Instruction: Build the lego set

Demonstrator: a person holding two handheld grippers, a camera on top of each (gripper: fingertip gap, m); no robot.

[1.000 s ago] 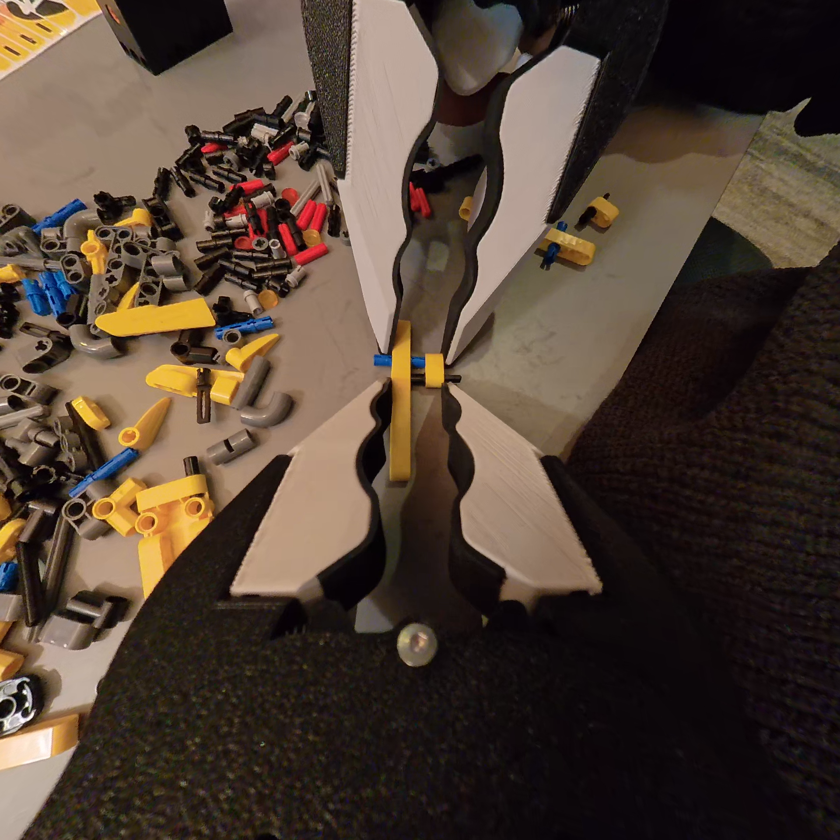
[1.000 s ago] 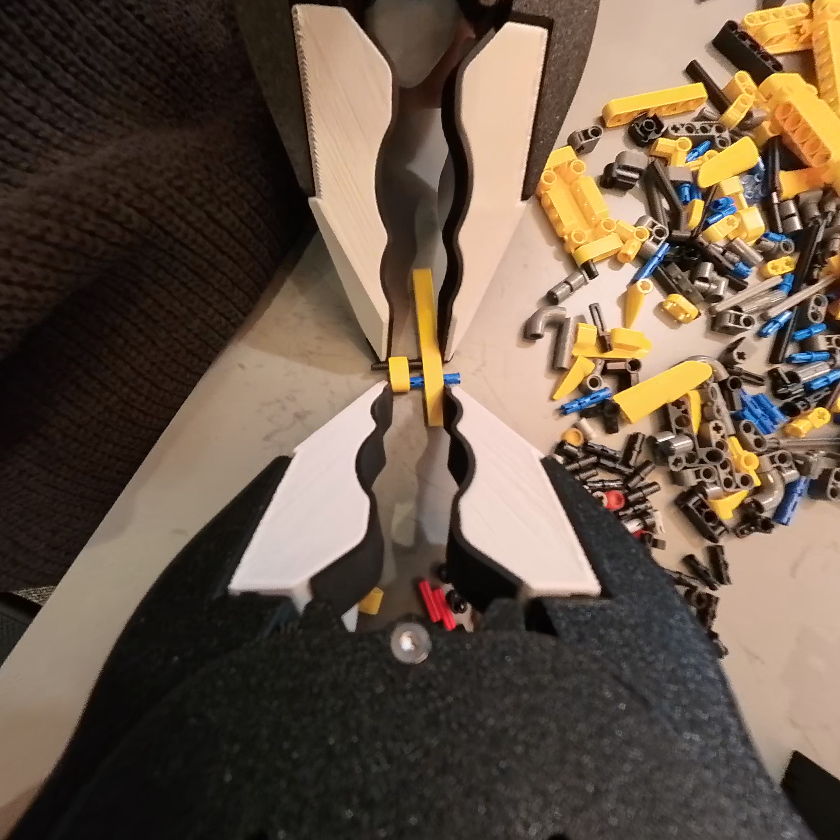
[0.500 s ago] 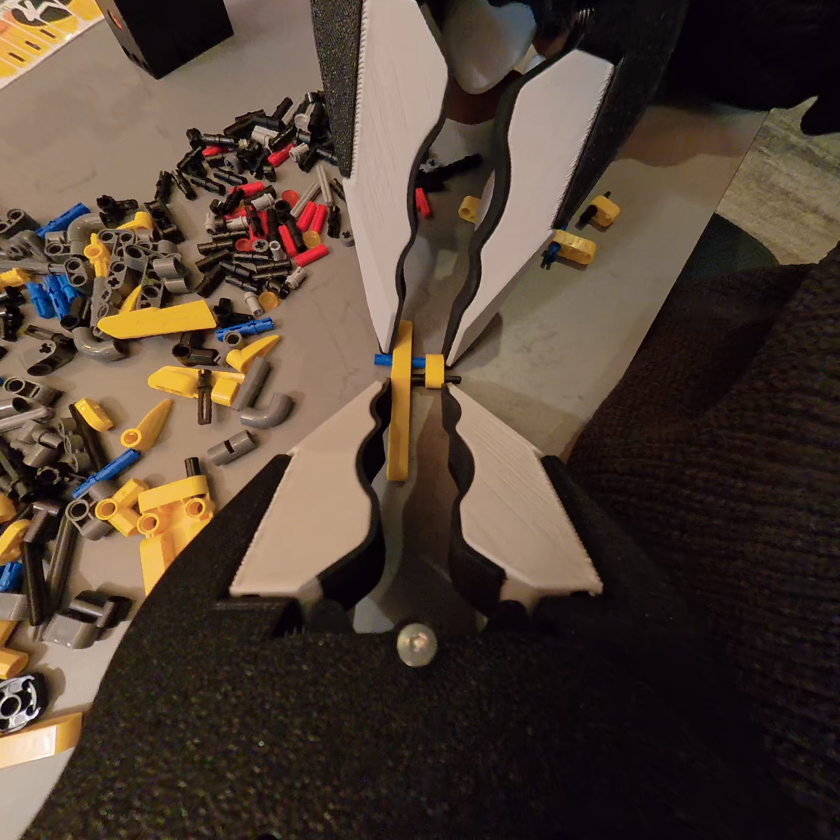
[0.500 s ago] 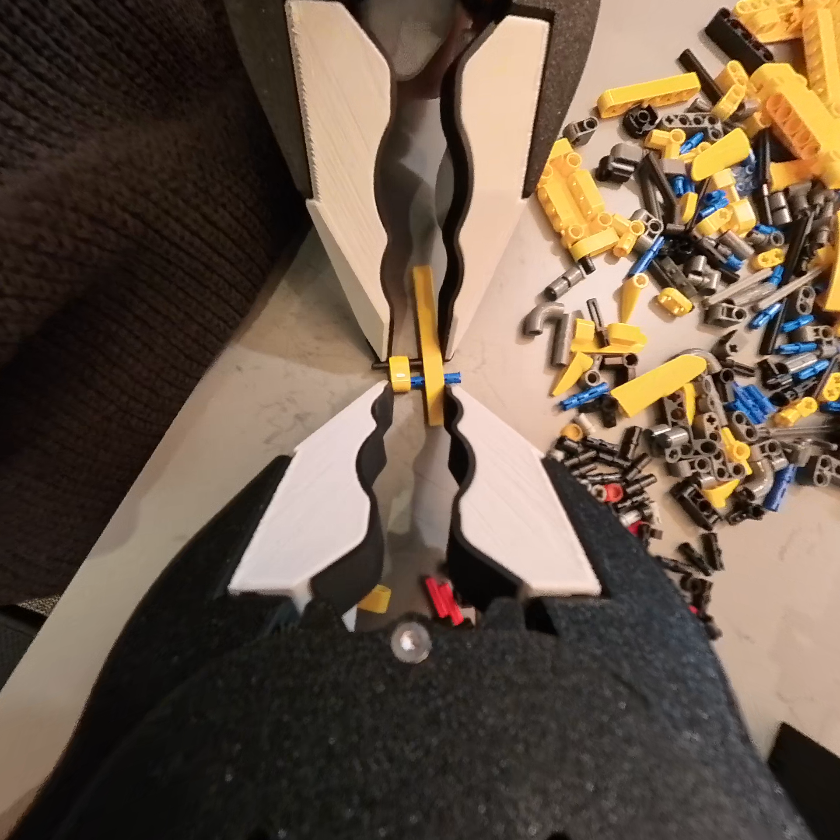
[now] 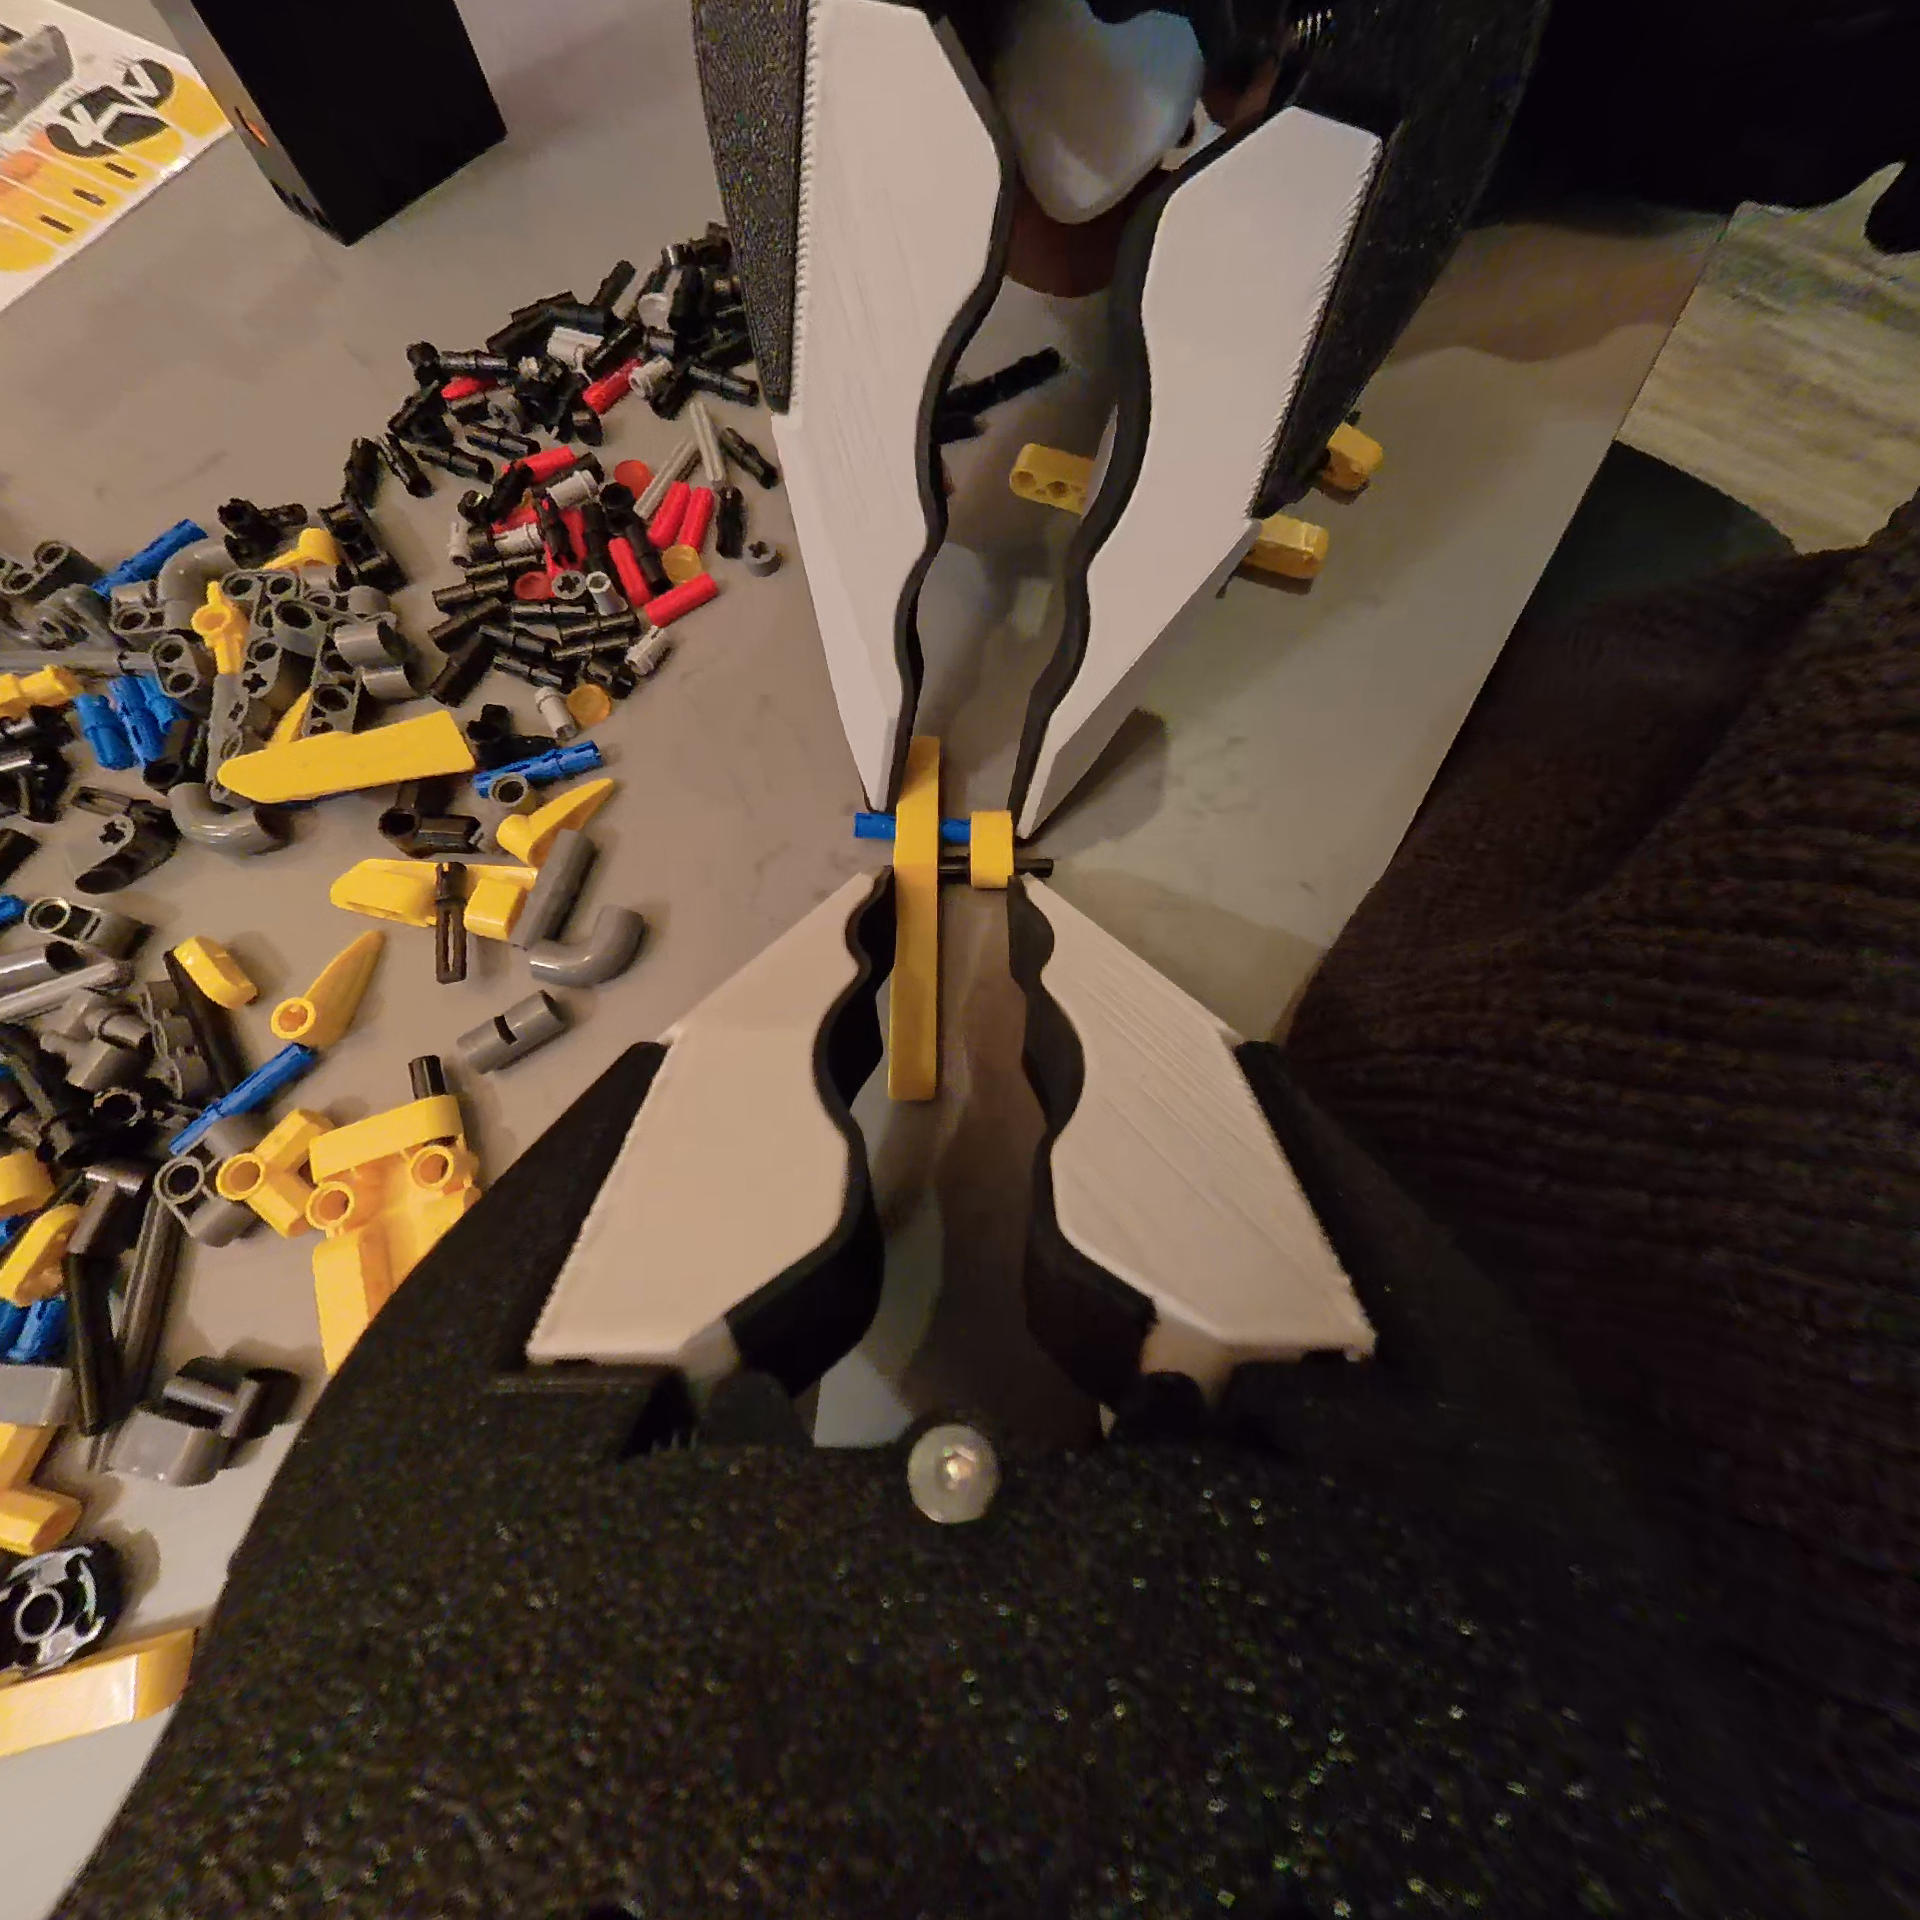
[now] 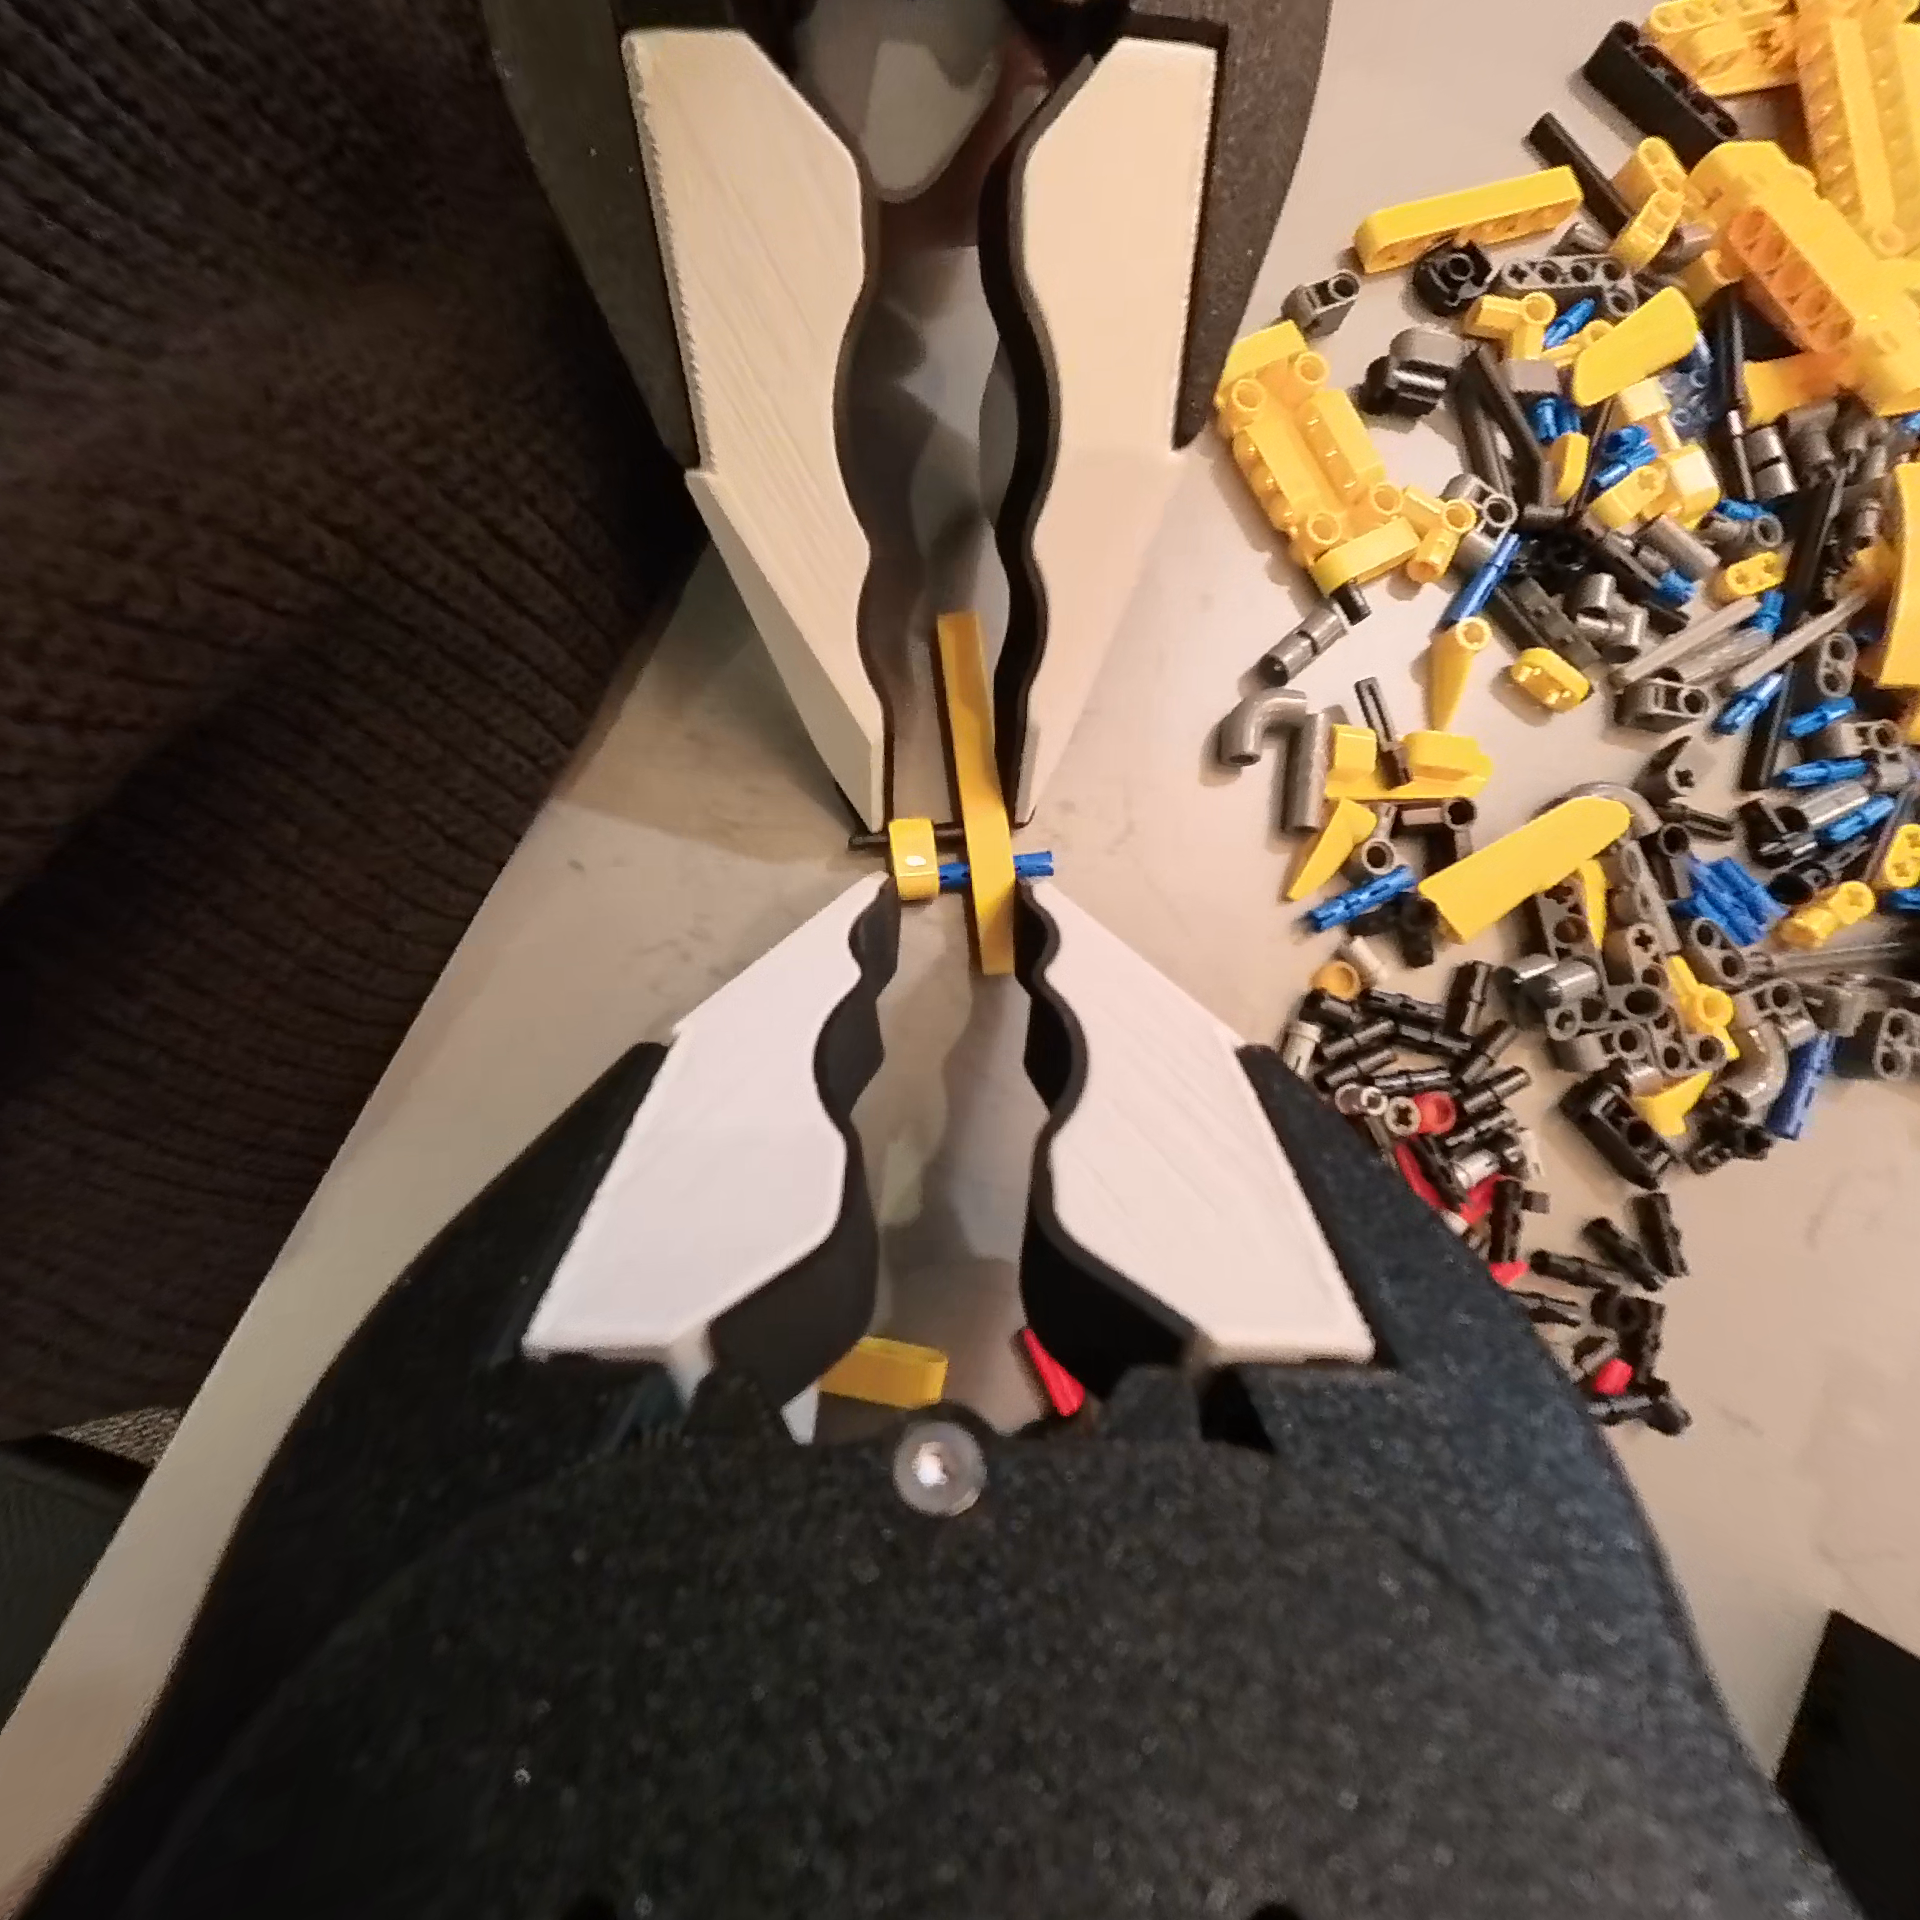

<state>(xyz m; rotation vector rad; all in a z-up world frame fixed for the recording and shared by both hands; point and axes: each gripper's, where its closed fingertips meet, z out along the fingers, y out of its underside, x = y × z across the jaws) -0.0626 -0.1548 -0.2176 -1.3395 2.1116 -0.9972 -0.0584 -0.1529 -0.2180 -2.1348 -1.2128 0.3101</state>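
Note:
My left gripper and right gripper meet tip to tip just above the grey table. Between their tips is a small assembly. It is a thin yellow beam with a blue pin through it, and a small yellow bush on a black pin. Most of the beam lies between the left gripper's fingers, against one pad. Its other end reaches between the right gripper's tips, beside the bush. Both jaws stand closed to a narrow gap, pinching beam and bush.
A wide scatter of loose yellow, black, grey, blue and red parts covers the table beside the grippers and also shows in the right wrist view. A black box and a printed sheet lie beyond. A dark knitted sleeve is at the table edge. Left and right tips are no more than a few centimetres apart.
Both grippers have drifted very slightly over the table together. They stay tip to tip on the same assembly, with the same jaw gap.

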